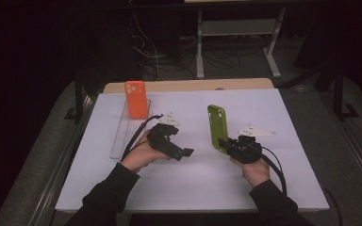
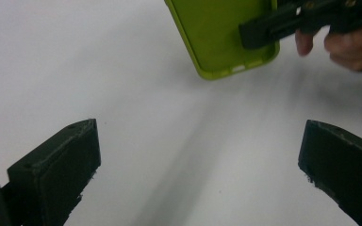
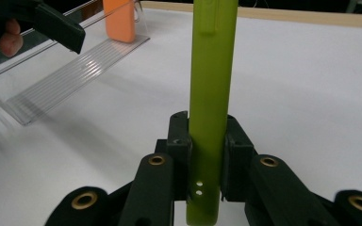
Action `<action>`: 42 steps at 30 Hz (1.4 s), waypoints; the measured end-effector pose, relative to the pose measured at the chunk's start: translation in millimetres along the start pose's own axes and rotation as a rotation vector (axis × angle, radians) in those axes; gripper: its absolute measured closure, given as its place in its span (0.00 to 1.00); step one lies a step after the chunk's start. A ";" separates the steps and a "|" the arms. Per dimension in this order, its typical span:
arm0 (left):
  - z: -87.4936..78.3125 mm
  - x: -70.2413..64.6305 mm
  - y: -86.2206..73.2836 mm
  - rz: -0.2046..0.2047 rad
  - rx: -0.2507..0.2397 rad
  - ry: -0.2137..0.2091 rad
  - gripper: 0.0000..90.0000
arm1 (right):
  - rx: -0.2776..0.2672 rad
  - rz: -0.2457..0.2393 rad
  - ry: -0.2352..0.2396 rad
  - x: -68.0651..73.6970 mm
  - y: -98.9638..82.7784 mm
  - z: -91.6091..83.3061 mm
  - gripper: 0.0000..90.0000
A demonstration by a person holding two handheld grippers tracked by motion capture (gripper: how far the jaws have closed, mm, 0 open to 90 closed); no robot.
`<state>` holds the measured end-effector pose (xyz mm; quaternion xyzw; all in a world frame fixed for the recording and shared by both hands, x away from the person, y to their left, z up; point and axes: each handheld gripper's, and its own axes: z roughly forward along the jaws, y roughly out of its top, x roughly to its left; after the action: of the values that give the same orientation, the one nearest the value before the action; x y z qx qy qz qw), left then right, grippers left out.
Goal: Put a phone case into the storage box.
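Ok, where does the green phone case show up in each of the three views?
High view: green phone case right of centre, on edge, clamped by the right gripper.
Left gripper view: top, right of centre.
Right gripper view: upright in the middle.
Shared landmark: the orange phone case on the clear rack.

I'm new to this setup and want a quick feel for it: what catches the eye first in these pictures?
The green phone case stands out, held on edge above the white table, clamped in the right gripper. Behind the left gripper, whose jaws are open, an orange phone case stands upright in a clear ribbed rack at the table's far left.
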<state>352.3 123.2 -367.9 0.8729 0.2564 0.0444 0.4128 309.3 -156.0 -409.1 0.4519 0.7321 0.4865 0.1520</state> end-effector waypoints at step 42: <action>20.5 -3.9 18.1 -0.143 -0.190 -0.006 0.02 | 0.007 -0.092 0.114 59.7 -3.0 19.3 0.84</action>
<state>362.2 97.5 -367.4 0.8093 0.3116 0.0364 0.4966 287.9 -97.0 -408.0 0.3901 0.7611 0.5014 0.1307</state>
